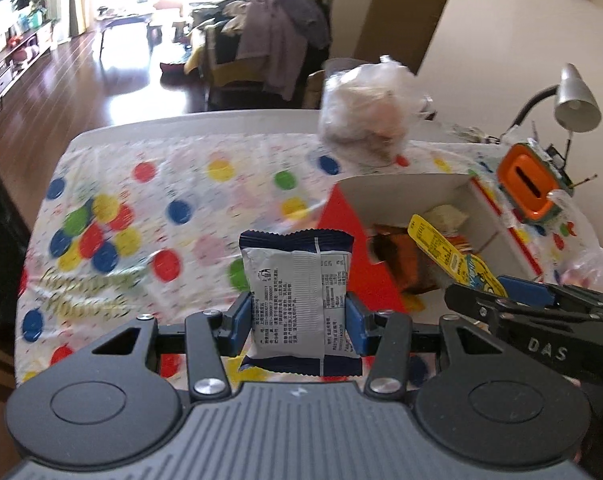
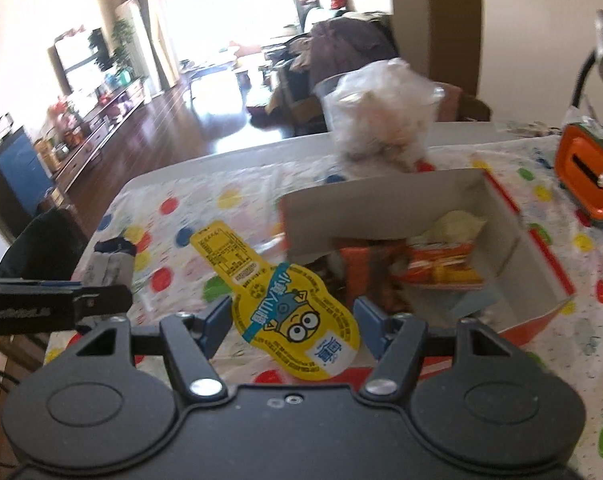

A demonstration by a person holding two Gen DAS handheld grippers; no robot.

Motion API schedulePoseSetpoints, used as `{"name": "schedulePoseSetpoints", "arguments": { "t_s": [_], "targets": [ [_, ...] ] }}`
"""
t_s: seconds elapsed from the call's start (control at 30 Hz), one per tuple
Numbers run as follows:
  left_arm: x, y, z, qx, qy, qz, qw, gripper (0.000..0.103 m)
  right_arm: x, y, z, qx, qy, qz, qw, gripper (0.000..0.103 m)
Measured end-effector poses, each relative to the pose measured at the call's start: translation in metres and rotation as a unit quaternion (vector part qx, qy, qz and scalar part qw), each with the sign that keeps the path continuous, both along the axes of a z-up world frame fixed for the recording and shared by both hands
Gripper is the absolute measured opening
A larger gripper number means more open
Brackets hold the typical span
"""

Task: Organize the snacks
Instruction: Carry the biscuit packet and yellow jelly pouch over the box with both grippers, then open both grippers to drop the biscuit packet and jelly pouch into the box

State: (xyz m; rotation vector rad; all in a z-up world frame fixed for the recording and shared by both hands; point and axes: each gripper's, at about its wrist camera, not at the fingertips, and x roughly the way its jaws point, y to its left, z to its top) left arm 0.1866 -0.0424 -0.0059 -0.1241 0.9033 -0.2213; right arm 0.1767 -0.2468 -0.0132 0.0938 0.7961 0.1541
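Roughly midway: box [image 2: 385, 204] on the table [image 1: 189, 184] already holds several packets. Left gripper [image 1: 297, 324] clamps the blue-grey packet [image 1: 297, 280] in the air, right gripper [image 2: 291, 320] clamps the yellow pouch [image 2: 285, 300] near the box; both not yet inside.

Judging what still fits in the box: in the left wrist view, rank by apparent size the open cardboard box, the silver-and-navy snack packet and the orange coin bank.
1. Open cardboard box.
2. Silver-and-navy snack packet, inflated by nearness to the camera.
3. Orange coin bank, farther off, so shrunk.
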Motion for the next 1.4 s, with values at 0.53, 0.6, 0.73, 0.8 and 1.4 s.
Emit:
{"name": "schedulePoseSetpoints", "arguments": {
  "t_s": [0.53, 0.6, 0.73, 0.8, 1.4],
  "targets": [
    [0.049, -0.122, -0.015, 0.025, 0.035, -0.02, 0.9989, 0.047, 0.054, -0.111, -0.016, -0.01, 0.011, -0.035, 0.999, 0.066],
    [0.057, -0.133, -0.019, 0.031, 0.041, -0.021, 0.9984, 0.047, 0.065, -0.123, -0.022, -0.012, 0.02, -0.034, 0.999, 0.066],
    [0.073, -0.154, -0.03, 0.04, 0.061, -0.02, 0.9971, 0.047, 0.085, -0.138, -0.038, -0.021, 0.045, -0.023, 0.999, 0.066],
    [0.081, -0.163, -0.036, 0.048, 0.069, -0.016, 0.9964, 0.047, 0.091, -0.142, -0.045, -0.026, 0.052, -0.019, 0.998, 0.066],
    [0.118, -0.197, -0.088, 0.077, 0.132, -0.007, 0.9882, 0.048, 0.133, -0.135, -0.076, -0.071, 0.09, 0.048, 0.992, 0.066]
  ]
}}
